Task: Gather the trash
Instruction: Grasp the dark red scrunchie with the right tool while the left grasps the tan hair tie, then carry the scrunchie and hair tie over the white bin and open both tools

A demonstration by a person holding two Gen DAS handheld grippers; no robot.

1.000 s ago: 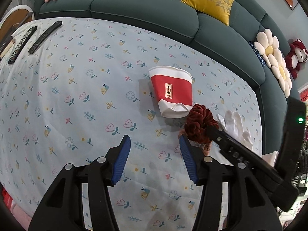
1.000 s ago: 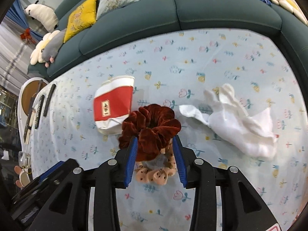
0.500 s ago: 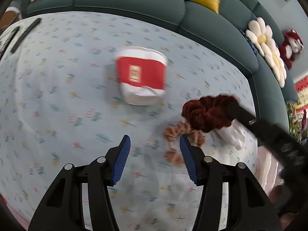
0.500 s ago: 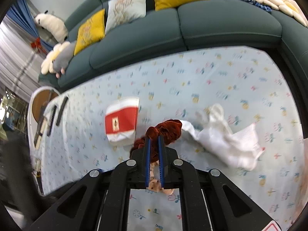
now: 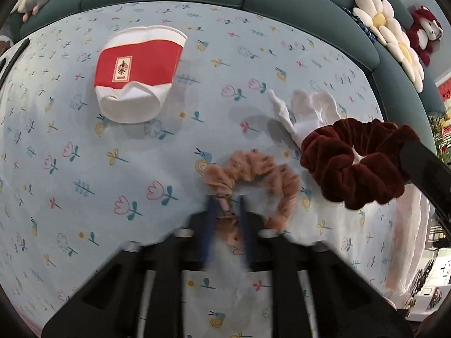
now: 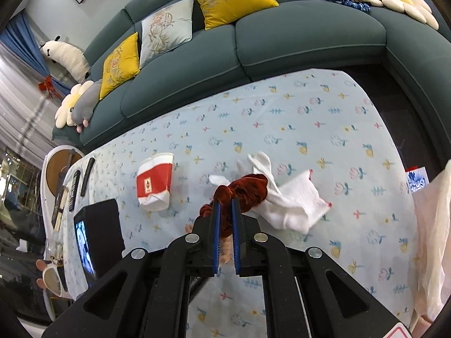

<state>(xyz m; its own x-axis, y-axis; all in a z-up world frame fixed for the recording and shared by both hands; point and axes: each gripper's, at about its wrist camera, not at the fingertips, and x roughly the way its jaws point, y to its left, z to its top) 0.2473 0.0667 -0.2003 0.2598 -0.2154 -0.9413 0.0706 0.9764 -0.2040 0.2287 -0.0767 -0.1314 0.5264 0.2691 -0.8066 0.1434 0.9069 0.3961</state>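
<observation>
crushed red-and-white paper cup (image 5: pixel 138 74) on its side, floral tablecloth (image 5: pixel 84 169)

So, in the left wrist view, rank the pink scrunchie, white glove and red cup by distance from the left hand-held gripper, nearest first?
1. Pink scrunchie, between the pads of the left hand-held gripper.
2. White glove, up and to the right.
3. Red cup, far upper left, lying on its side.
</observation>
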